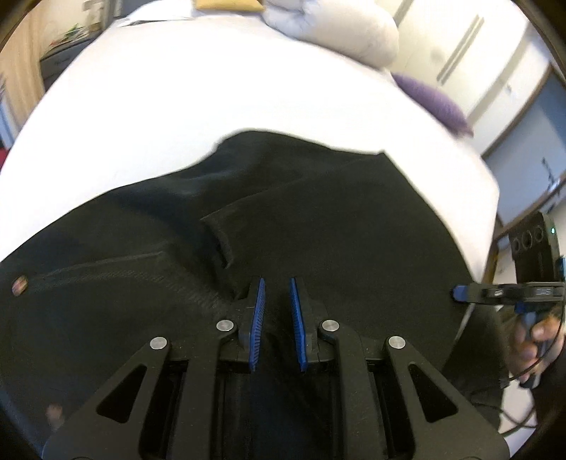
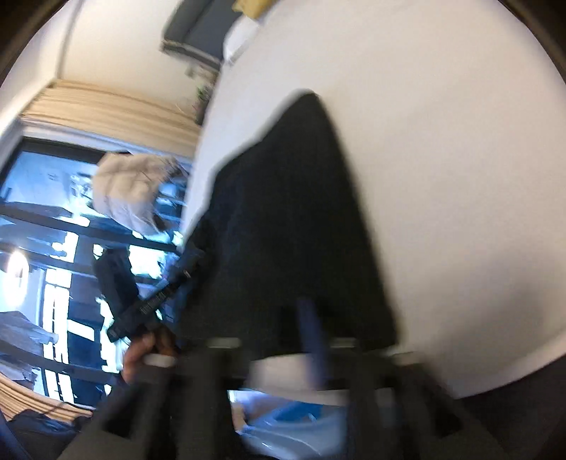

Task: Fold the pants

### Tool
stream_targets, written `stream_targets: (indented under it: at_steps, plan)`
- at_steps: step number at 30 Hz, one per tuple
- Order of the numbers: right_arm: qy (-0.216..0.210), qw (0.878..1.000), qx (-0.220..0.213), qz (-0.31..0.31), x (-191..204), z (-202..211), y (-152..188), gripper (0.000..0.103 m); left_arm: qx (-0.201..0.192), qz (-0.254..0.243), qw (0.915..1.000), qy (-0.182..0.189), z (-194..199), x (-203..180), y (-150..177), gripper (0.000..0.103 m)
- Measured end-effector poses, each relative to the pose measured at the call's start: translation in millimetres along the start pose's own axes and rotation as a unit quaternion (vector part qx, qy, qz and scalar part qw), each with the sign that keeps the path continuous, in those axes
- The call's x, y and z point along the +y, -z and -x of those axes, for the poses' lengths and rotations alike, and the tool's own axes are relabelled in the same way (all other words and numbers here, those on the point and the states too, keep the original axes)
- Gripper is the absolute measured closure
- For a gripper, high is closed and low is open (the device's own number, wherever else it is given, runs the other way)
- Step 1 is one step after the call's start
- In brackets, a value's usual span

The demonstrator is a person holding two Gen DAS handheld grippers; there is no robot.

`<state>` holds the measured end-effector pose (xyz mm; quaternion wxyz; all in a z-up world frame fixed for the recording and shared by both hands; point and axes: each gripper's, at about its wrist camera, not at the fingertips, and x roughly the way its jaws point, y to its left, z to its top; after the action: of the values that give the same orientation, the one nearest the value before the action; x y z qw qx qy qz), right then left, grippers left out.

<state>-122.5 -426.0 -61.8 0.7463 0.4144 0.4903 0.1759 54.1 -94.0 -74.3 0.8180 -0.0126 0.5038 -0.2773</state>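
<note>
Black pants (image 1: 318, 219) lie on a white bed (image 1: 212, 99), partly folded, with a leg hem lying across the middle and a small button at the far left. My left gripper (image 1: 277, 286) is just above the near part of the pants, its blue pads a little apart with dark cloth showing between them. My right gripper shows in the left wrist view (image 1: 460, 293) at the pants' right edge. In the blurred right wrist view the pants (image 2: 290, 219) stretch away over the bed (image 2: 442, 159). One blue finger (image 2: 313, 339) shows at the cloth's near edge; the right gripper's state is unclear.
A white duvet (image 1: 336, 32) and a purple cushion (image 1: 435, 102) lie at the far right of the bed. A wardrobe stands beyond. The right wrist view shows a window with a hanging jacket (image 2: 131, 191) and the other hand-held gripper (image 2: 155, 300).
</note>
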Motion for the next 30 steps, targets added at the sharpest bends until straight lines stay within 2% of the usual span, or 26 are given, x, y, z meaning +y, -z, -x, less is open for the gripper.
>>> stream_targets:
  at_steps: [1,3,6,8,9,10,12,13,15,16,19,21,24,26,30]
  plan:
    - [-0.005,1.000,-0.016,0.007,10,5,2,0.027,-0.009,0.008,0.9999,0.005,12,5,4,0.088]
    - [-0.009,0.999,-0.034,0.030,34,7,3,0.026,-0.034,0.033,0.9986,0.021,43,20,16,0.088]
    - [-0.034,0.998,-0.014,0.047,62,-6,-3,0.026,-0.069,0.089,0.9931,0.033,89,53,42,0.088]
    - [-0.056,0.996,0.009,0.061,83,-22,-12,0.026,-0.093,0.135,0.9858,0.036,122,79,66,0.088]
    - [-0.065,0.996,0.016,0.066,89,-28,-15,0.026,-0.101,0.154,0.9824,0.034,134,90,76,0.082]
    - [-0.075,0.994,0.025,0.071,98,-37,-19,0.026,-0.109,0.177,0.9777,0.028,149,103,90,0.076]
    - [-0.094,0.992,0.049,0.072,110,-61,-27,0.026,-0.125,0.217,0.9679,0.019,170,124,115,0.022]
    - [-0.096,0.991,0.059,0.073,115,-71,-31,0.026,-0.138,0.241,0.9606,0.017,180,133,127,0.016]
    - [-0.093,0.988,0.084,0.085,128,-99,-38,0.026,-0.165,0.300,0.9392,0.020,199,154,156,0.014]
    - [-0.093,0.987,0.093,0.088,132,-108,-38,0.024,-0.165,0.325,0.9307,0.024,204,165,168,0.014]
    - [-0.097,0.982,0.129,0.093,143,-139,-43,0.014,-0.162,0.358,0.9191,0.023,212,181,189,0.014]
    - [-0.094,0.980,0.144,0.098,147,-154,-47,0.013,-0.156,0.387,0.9077,0.048,208,193,200,0.014]
    - [-0.093,0.980,0.149,0.095,148,-164,-53,0.013,-0.147,0.437,0.8817,0.100,198,208,212,0.014]
    - [-0.097,0.979,0.151,0.093,148,-165,-56,0.013,-0.137,0.458,0.8712,0.113,193,218,219,0.014]
    - [-0.102,0.977,0.165,0.085,141,-167,-54,0.014,-0.134,0.474,0.8618,0.120,183,229,228,0.014]
